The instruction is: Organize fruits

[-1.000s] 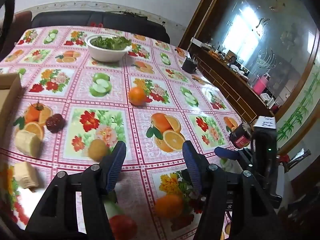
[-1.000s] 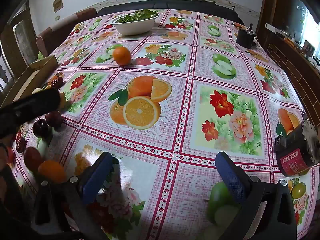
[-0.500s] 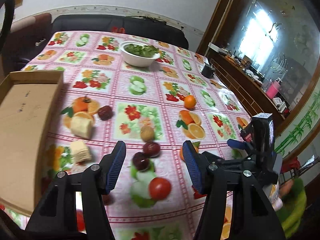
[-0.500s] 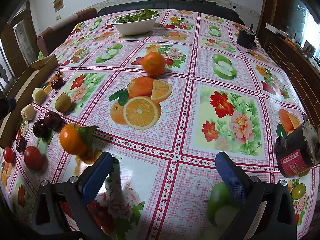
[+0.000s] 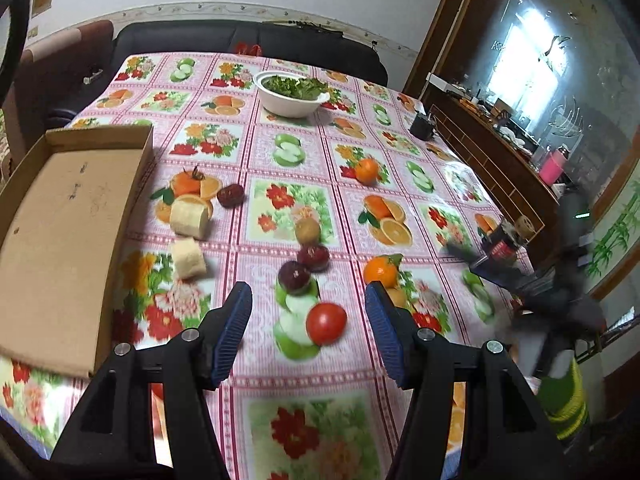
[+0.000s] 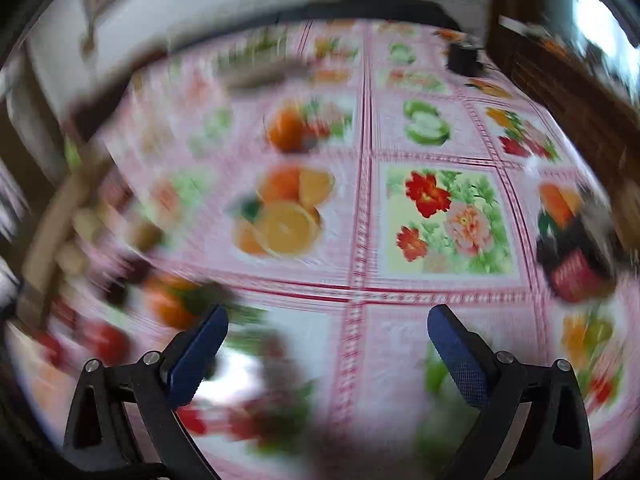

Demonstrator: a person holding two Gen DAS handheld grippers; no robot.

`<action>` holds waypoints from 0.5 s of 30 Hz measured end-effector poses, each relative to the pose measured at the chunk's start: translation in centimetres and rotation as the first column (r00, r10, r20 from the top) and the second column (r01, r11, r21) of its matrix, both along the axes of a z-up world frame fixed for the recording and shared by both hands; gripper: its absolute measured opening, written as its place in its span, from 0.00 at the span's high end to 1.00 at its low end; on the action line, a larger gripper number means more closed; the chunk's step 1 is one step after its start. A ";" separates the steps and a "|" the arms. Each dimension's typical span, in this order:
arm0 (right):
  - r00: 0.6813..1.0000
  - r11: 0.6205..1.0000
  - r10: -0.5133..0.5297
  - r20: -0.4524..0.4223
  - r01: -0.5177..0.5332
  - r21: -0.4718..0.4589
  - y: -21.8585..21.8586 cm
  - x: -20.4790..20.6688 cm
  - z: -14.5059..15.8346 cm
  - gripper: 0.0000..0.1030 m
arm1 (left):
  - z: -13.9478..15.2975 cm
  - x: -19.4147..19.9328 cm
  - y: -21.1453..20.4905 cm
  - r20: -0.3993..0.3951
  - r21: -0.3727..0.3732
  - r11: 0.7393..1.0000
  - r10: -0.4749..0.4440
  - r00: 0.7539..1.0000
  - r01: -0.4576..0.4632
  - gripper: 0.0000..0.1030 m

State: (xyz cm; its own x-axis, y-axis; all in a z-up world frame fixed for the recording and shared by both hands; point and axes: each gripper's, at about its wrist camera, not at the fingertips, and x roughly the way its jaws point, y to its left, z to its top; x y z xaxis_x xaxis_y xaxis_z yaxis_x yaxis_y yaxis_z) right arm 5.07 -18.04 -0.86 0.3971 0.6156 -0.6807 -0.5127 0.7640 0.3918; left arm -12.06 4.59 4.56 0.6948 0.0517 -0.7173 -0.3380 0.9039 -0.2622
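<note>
My left gripper (image 5: 308, 312) hangs above the near edge of the table covered in a pink fruit-and-flower print oilcloth (image 5: 404, 148). Its blue-padded jaws stand wide apart and grip nothing. Between them, on the cloth below, lies a round red tomato (image 5: 326, 323).

Just beyond it sit two dark red plum-like fruits (image 5: 295, 277), side by side and near a brown kiwi (image 5: 307, 230). To their right rests an orange mandarin with a green leaf (image 5: 380, 271). A second orange mandarin (image 5: 367, 170) lies farther off toward the middle of the table. To the left are two pale cream cut chunks (image 5: 189, 220), with a dark red wrinkled fruit (image 5: 230, 195) just beside the farther chunk.

A shallow brown cardboard tray (image 5: 60, 220) lies at the left edge, with nothing visible inside it. A white bowl of green leaves (image 5: 291, 98) stands at the far end.

My right gripper (image 6: 328, 332) is likewise spread wide and holds nothing. Its view is heavily blurred; I can only make out an orange fruit (image 6: 170, 308) near its left finger (image 6: 198, 356).
</note>
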 end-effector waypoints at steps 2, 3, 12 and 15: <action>0.998 0.976 0.002 -0.064 0.012 0.219 -1.9 -1.2 1.2 0.01 | 0.0 -0.8 -0.3 -0.003 -0.005 1.000 -0.004 1.000 0.004 0.44; 0.997 0.966 0.005 -0.072 0.014 0.257 -2.4 -1.8 1.8 0.01 | -0.1 -1.1 -0.5 -0.006 -0.007 1.000 -0.007 1.000 0.007 0.44; 0.982 0.866 0.168 -0.082 -0.108 0.489 -3.9 -6.1 6.9 0.00 | -0.3 -4.0 -1.3 -0.042 0.020 1.000 0.018 0.999 -0.017 0.44; 0.998 0.933 0.047 -0.031 -0.033 0.359 -3.8 -7.5 6.9 0.00 | -0.4 -4.9 -1.5 -0.047 0.043 0.999 0.026 0.999 -0.024 0.44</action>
